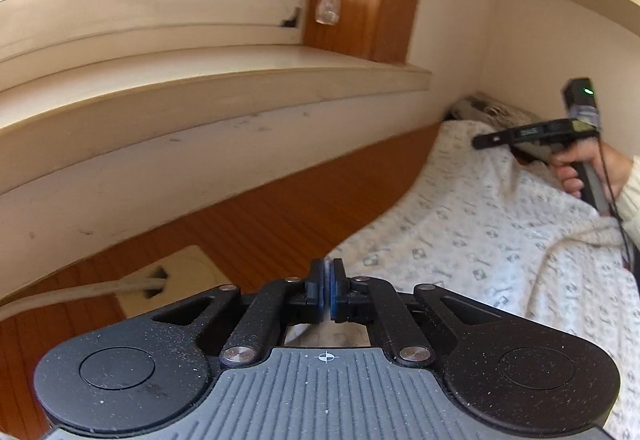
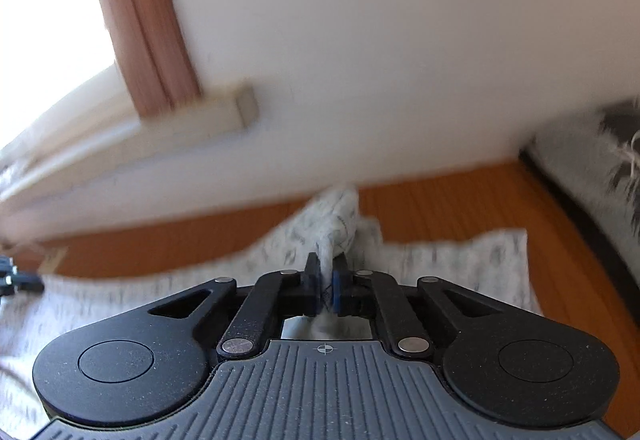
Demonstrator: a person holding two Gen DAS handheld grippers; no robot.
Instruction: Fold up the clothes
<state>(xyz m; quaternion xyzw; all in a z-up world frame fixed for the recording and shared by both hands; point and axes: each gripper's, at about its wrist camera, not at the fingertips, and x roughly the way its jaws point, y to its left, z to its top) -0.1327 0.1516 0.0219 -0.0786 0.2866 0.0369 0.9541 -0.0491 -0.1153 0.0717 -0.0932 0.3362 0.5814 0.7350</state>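
1. We see a white patterned garment [image 1: 460, 240] spread over an orange-brown wooden surface [image 1: 256, 224] that runs along a cream wall [image 1: 160, 176] beneath a window sill [image 1: 200, 80]

2. Our left hand-held gripper [image 1: 328, 290] has its blue pads nearly together at the garment's near edge; a sliver of pale cloth seems to sit between them, though we cannot tell for sure that it is pinched

3. Our right hand-held gripper [image 2: 327, 290] is clamped on a bunched fold of the garment [image 2: 336, 216], which rises in a peak above the pads; in the left view it appears at the far end [image 1: 496, 139], gripped by a hand [image 1: 588, 168] in a cream sleeve

4. We judge a fold is in hand, with both ends of the cloth taken up; to do it well we would keep the two held points level, keep the span between them taut, and lay edge onto edge before letting go

5. The right view is blurred, so the exact line of the hem is hard to read

6. Room is tight at the back: the wall and sill stand close behind the garment, and a cable outlet plate [image 1: 176, 280] sits on the surface to the left

7. Grey folded fabric [image 1: 488, 108] lies in the far corner; the freest room is along the surface towards us
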